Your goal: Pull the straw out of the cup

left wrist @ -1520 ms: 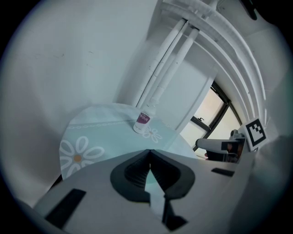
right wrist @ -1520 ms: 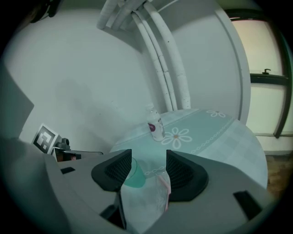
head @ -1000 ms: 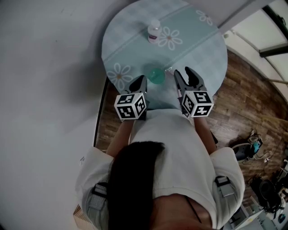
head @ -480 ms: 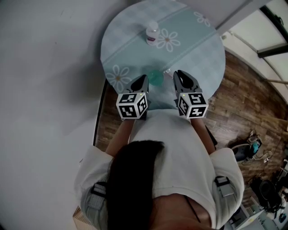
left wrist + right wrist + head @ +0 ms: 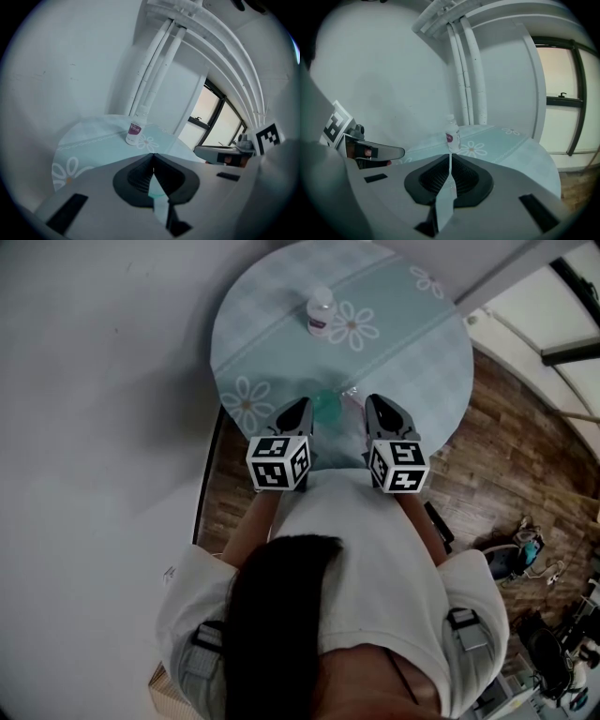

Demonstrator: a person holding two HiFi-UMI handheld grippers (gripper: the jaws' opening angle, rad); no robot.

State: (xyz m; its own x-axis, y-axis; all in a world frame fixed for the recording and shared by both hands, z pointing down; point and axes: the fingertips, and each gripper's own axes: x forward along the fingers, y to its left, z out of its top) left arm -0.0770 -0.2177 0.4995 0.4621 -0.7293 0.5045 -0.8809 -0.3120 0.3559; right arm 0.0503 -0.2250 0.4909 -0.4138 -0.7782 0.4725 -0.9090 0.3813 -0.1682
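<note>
Whereas the right tool (image 5: 379,401) stood with jaws spread wide a second ago, they have just been closing and are now pressed together — in the right gripper view a thin pale line, which I take to be the straw (image 5: 449,161), runs up the slit between them. That is the one real change: the green cup (image 5: 328,406) sits where it did, at the near edge of the round counter (image 5: 412,343), between the two tools. The left tool (image 5: 301,406) is at the cup's left side, jaws together as before; a sliver of green shows in its slit, so it looks to be pinching the cup's left wall. From above the straw is only a faint clear glint just right of the cup, so how much of it is inside cannot be told. A small bottle (image 5: 321,308) stands well apart on the far side.

For the task this reads as the grasp just made — cup steadied, straw caught, nothing drawn out yet. The next move is probably a lift of the right tool along the straw's line; a slim, smooth straw may slip if the pinch is light.
</note>
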